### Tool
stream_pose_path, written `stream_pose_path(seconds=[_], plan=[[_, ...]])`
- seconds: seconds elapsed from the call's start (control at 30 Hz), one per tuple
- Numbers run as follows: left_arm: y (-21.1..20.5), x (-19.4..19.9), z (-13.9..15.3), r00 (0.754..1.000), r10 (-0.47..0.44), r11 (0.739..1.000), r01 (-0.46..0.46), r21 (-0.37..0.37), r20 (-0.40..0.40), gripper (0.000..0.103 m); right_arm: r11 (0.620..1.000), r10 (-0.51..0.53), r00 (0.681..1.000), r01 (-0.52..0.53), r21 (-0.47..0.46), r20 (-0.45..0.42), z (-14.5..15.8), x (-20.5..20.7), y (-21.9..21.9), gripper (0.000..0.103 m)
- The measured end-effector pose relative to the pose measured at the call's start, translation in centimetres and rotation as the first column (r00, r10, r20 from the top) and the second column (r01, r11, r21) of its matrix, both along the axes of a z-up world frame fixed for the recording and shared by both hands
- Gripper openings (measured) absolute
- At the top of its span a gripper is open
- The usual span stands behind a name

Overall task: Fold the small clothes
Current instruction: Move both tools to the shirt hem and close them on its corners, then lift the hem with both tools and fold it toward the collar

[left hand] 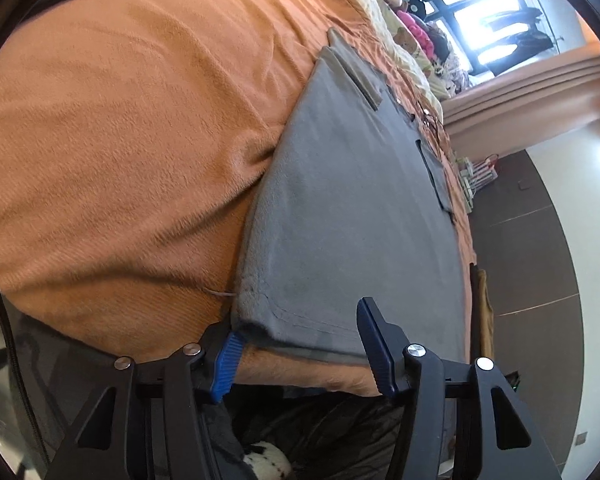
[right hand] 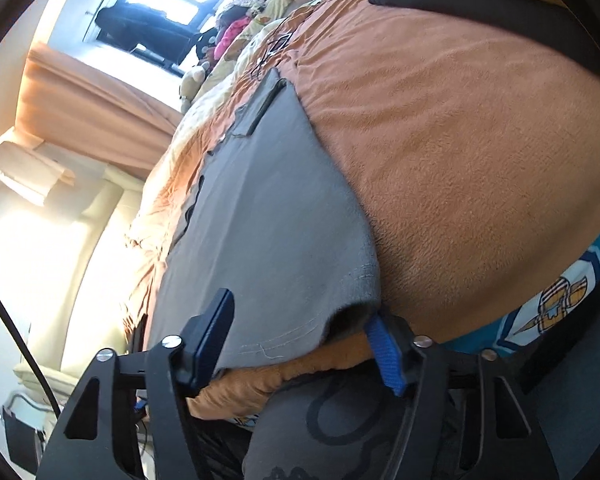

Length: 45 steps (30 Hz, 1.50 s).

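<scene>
So this looks like the very start of a fold — each gripper is getting hold of one near corner of the grey garment. The grey garment lies flat on the orange blanket, and its near hem runs right along the near edge of the bed, close to the person holding the tools.

The left gripper sits at one end of that hem. Its jaws are about half open. One blue pad is tucked at the corner of the cloth and the other finger stands over the hem, so the corner is between them. They do not look pressed together yet.

The right gripper is at the other end of the hem. It is about half open too. Its blue pad sits just under the lifted corner, and the dark finger rests on top of the cloth. The hem is between them, but I do not see a tight pinch.

The next move, I think, is to squeeze both grippers shut on the two corners. Then both should lift together and carry the hem toward the far end — the end with the pockets — so the cloth folds in half. The pinch should catch only the grey cloth, not the fuzzy blanket under it.
</scene>
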<state>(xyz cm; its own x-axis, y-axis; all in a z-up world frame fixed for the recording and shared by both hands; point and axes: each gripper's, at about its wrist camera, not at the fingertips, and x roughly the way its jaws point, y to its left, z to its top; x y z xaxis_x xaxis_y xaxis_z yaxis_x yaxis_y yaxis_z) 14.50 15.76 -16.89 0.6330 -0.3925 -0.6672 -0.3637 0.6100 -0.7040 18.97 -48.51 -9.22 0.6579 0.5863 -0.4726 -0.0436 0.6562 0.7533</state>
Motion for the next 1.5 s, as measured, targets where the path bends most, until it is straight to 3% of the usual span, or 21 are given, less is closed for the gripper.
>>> stream_pose_path(seconds=[0.3, 0.5, 0.53, 0.6, 0.67, 0.77, 0.9, 1.27, 1.5], plan=[[0.6, 0.2, -0.6, 0.995, 0.097, 0.995, -0.097, -0.023, 0.006, 0.049, 0.993, -0.108, 0.993, 0.11, 0.039, -0.036, -0.8, 1.0, -0.9, 0.034], [0.5, 0.8, -1.0, 0.99, 0.144, 0.989, -0.144, -0.038, 0.003, 0.048, 0.991, -0.128, 0.991, 0.13, 0.042, -0.045, -0.6, 1.2, 0.1, 0.033], [0.5, 1.0, -1.0, 0.988, 0.152, 0.988, -0.152, -0.037, 0.0, 0.044, 0.991, -0.129, 0.991, 0.131, 0.036, -0.044, -0.4, 1.1, 0.1, 0.031], [0.8, 1.3, -1.1, 0.985, 0.171, 0.985, -0.171, -0.028, -0.019, 0.031, 0.991, -0.136, 0.99, 0.137, 0.011, -0.047, -0.2, 1.1, 0.2, 0.009], [1.0, 1.5, -1.2, 0.982, 0.183, 0.982, -0.184, -0.028, -0.035, 0.011, 0.989, -0.144, 0.988, 0.144, 0.008, -0.052, 0.0, 0.9, -0.1, 0.003], [1.2, 1.5, -1.1, 0.985, 0.171, 0.985, -0.172, -0.025, -0.037, 0.004, 0.988, -0.154, 0.988, 0.154, 0.004, -0.024, 1.1, 0.2, -0.5, 0.002], [1.2, 1.2, 1.0, 0.988, 0.152, 0.988, -0.152, 0.037, 0.007, 0.003, 0.987, -0.15, 0.988, 0.149, 0.054, 0.019, 2.9, -1.2, -0.9, 0.002], [2.1, -1.3, 8.6, 0.967, 0.147, 0.988, -0.151, 0.007, 0.207, 0.002, 0.986, -0.136, 0.981, 0.121, 0.111, 0.138, 7.2, -6.1, -0.6, 0.002], [2.6, -4.9, 11.8, 0.947, 0.159, 0.986, -0.165, -0.005, 0.277, 0.002, 0.987, -0.118, 0.974, 0.094, 0.127, 0.195, 7.6, -10.2, -1.6, 0.002]])
